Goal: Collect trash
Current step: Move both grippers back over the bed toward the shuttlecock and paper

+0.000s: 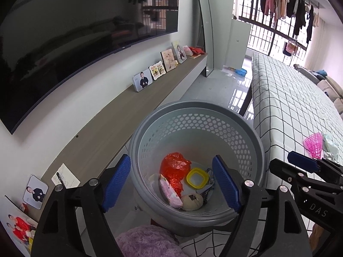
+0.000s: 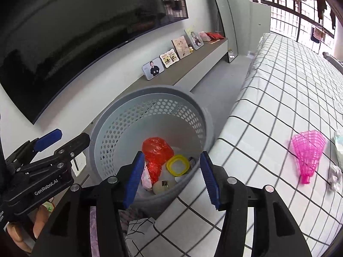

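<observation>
Trash gathered low in a grey perforated bin, beside the checked bed and below the long wall shelf. Inside: crumpled red plastic bag, yellow square ring, pink-and-white wrapper, beige egg-shaped lump with a dark label; some dark stringy bits near the ring, too small and shadowed to name. Bin's base and near wall cut off behind the black gripper frames in both views. Left gripper hanging over the bin mouth, blue pads spread wide, nothing between them but the view down into the bin. Right gripper likewise above the near rim, pads parted, nothing pinched; no earlier view to compare. Only its one blue pad and dark linkage visible at the edge of the left wrist view. Still on the bed: pink mesh shuttlecock-like piece, lying on its side, plus crumpled white paper just beside it, partly lost at the picture edge. Fingers of a person's hand barely seen, lower left of the right wrist view, under the other gripper's handle. Purple fluffy fabric below the bin, mostly hidden.
</observation>
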Action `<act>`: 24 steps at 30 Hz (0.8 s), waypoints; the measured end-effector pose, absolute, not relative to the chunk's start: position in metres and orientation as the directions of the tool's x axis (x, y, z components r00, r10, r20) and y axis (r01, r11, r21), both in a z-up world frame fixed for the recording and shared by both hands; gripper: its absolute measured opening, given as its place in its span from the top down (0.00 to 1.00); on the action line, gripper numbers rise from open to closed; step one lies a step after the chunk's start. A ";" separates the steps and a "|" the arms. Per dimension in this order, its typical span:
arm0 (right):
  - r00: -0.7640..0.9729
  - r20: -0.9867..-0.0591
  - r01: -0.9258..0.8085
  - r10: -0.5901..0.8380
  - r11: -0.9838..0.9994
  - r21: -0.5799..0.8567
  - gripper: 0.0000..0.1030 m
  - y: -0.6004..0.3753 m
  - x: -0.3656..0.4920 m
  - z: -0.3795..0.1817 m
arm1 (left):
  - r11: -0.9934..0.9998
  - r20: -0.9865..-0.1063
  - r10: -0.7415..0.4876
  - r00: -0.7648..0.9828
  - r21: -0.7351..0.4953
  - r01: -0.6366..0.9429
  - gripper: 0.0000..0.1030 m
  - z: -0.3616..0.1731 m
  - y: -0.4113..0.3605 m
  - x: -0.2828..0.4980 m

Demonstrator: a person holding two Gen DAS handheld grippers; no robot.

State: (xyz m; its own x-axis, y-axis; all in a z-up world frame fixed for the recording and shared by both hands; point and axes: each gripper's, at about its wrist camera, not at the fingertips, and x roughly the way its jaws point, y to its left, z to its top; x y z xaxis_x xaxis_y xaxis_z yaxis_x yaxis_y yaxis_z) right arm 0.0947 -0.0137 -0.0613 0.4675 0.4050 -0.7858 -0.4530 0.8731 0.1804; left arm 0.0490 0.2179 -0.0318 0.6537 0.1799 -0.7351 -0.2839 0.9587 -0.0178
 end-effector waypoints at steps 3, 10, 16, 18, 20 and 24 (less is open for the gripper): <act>0.488 -0.777 -0.429 0.398 0.885 0.183 0.49 -0.028 0.089 -0.055 | 0.961 -0.730 0.170 0.662 -0.025 -0.274 0.25 -0.027 0.210 0.045; 0.541 -0.753 -0.378 0.375 0.908 0.181 0.47 -0.061 0.076 -0.041 | 0.974 -0.709 0.149 0.689 -0.016 -0.227 0.25 -0.015 0.182 0.041; 0.579 -0.742 -0.329 0.339 0.929 0.169 0.47 -0.093 0.065 -0.035 | 0.982 -0.698 0.126 0.705 -0.013 -0.188 0.20 -0.005 0.153 0.040; 0.588 -0.740 -0.309 0.326 0.936 0.167 0.47 -0.106 0.062 -0.035 | 0.985 -0.695 0.114 0.710 -0.014 -0.171 0.19 -0.003 0.142 0.040; 0.596 -0.741 -0.287 0.309 0.944 0.163 0.46 -0.119 0.059 -0.035 | 0.988 -0.694 0.099 0.714 -0.015 -0.152 0.19 -0.002 0.130 0.041; 0.613 -0.744 -0.226 0.265 0.962 0.157 0.45 -0.152 0.053 -0.037 | 0.994 -0.694 0.062 0.717 -0.021 -0.106 0.18 -0.001 0.103 0.045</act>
